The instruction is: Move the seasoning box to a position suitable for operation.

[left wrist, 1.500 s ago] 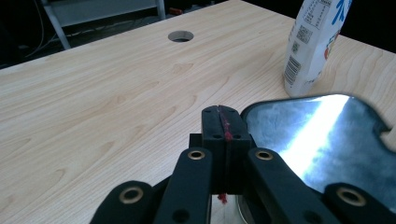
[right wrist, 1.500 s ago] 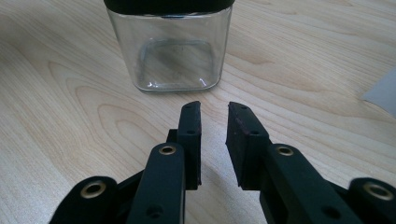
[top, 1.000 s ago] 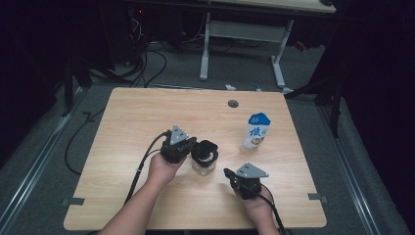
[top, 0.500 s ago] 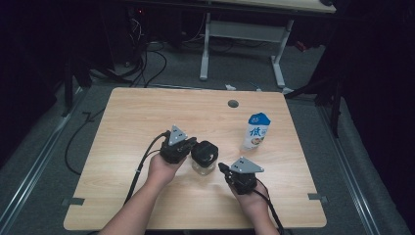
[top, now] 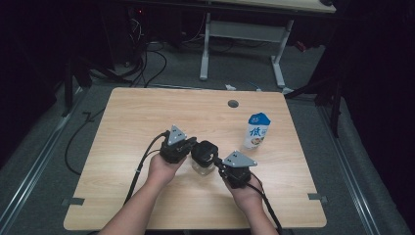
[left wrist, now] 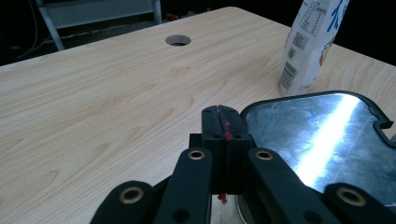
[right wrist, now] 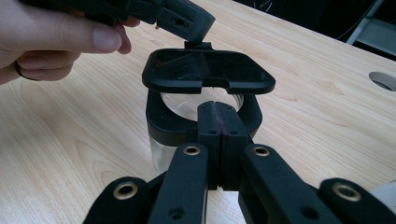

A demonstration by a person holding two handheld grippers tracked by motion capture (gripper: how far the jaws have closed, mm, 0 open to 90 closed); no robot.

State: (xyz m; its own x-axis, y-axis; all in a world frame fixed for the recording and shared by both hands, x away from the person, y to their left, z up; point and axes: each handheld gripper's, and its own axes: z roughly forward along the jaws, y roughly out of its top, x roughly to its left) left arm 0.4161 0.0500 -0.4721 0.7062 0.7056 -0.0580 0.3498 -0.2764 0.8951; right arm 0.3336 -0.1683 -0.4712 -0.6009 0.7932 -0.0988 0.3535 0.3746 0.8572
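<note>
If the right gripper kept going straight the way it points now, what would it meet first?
Most likely the clear jar with the black rim: it stands straight ahead of the right gripper's shut jaws, its lid raised above. Depth is hard to judge; they may already touch.

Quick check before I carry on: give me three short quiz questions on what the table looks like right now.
1. True or false: the milk carton lies on its side.
2. The black lid of the clear container is: A flat on the table; B raised above the container's rim; C under the carton.
3. What is cut into the tabletop beyond the carton?
Key: 1 false, it stands upright. 2 B. 3 a round hole.
</note>
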